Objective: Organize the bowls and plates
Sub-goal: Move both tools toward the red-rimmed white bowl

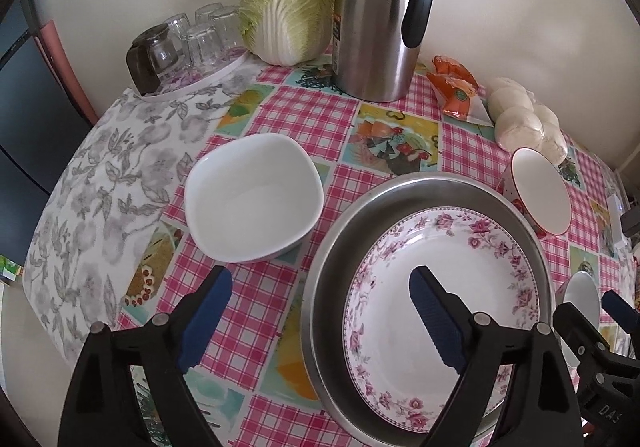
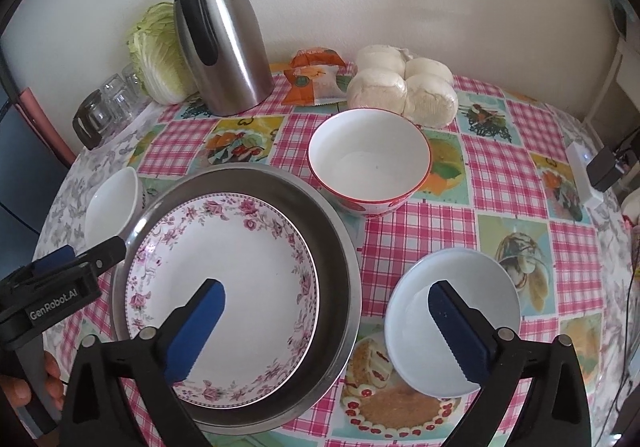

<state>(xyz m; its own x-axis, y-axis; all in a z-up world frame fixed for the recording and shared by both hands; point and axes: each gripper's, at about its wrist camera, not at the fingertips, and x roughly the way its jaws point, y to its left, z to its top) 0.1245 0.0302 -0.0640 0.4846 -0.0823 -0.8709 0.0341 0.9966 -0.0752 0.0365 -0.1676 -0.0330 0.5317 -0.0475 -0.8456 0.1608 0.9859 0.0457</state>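
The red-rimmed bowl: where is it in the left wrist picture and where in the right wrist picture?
Left wrist view: red-rimmed bowl at the right edge, seen at a slant, beyond the metal pan.
Right wrist view: red-rimmed bowl just above centre, beyond the pan's right rim.
Shared landmark: the steel thermos jug at the back by the wall.

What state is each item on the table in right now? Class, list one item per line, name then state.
floral plate: lying inside the metal basin
metal basin: upright on the table, holding the plate
square white bowl: upright, empty
red-rimmed bowl: upright, empty
small white bowl: upright, empty
thermos jug: upright, lid on
glasses: upside down on a tray
left gripper: open, holding nothing
right gripper: open, holding nothing
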